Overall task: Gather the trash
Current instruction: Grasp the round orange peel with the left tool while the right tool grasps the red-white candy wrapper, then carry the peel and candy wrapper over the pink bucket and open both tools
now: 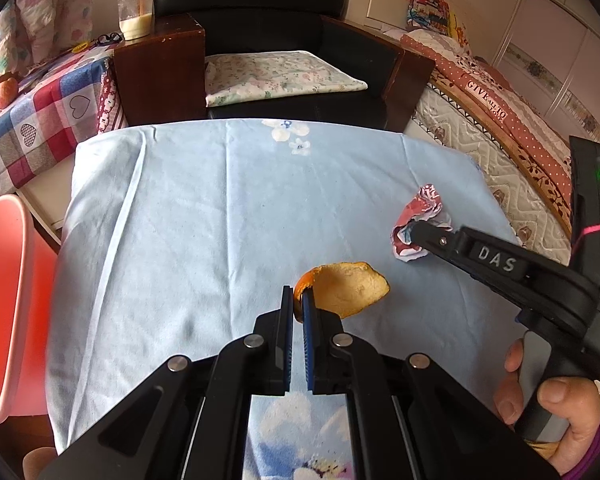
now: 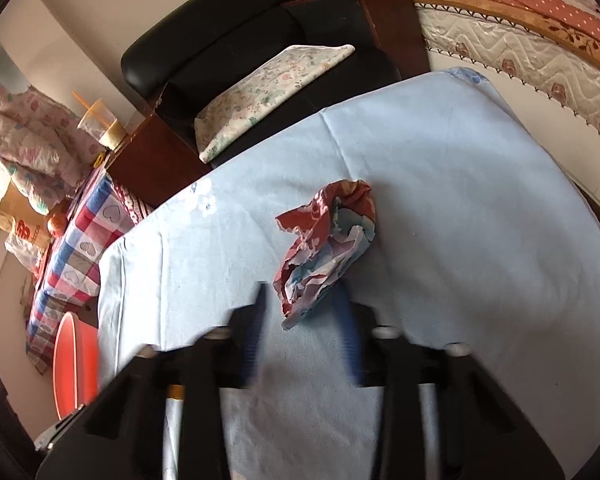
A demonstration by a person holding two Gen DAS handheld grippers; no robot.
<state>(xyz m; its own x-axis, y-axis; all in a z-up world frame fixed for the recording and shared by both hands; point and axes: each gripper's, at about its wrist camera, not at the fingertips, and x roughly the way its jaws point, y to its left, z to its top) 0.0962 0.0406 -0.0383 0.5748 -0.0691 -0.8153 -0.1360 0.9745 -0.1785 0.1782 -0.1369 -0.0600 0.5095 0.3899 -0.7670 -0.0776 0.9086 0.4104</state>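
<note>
My left tongs (image 1: 297, 304) are pinching the orange peel (image 1: 346, 288). My right tongs (image 2: 302, 312) are standing apart around the near end of the crumpled wrapper (image 2: 328, 240), lying mid-frame, its length running toward the upper right.

The left gripper (image 1: 298, 300) is clamped tight; the right gripper (image 2: 300, 300) stands parted, angled downward.

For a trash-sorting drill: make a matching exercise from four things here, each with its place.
Things:
1. orange peel
2. crumpled wrapper
3. red bin
4. plastic cup

Places:
A. on the wooden armrest
B. beside the table's left edge
C. pinched in the left gripper
D. on the blue cloth between the right gripper's fingers

Pairs: 1-C, 2-D, 3-B, 4-A
</note>
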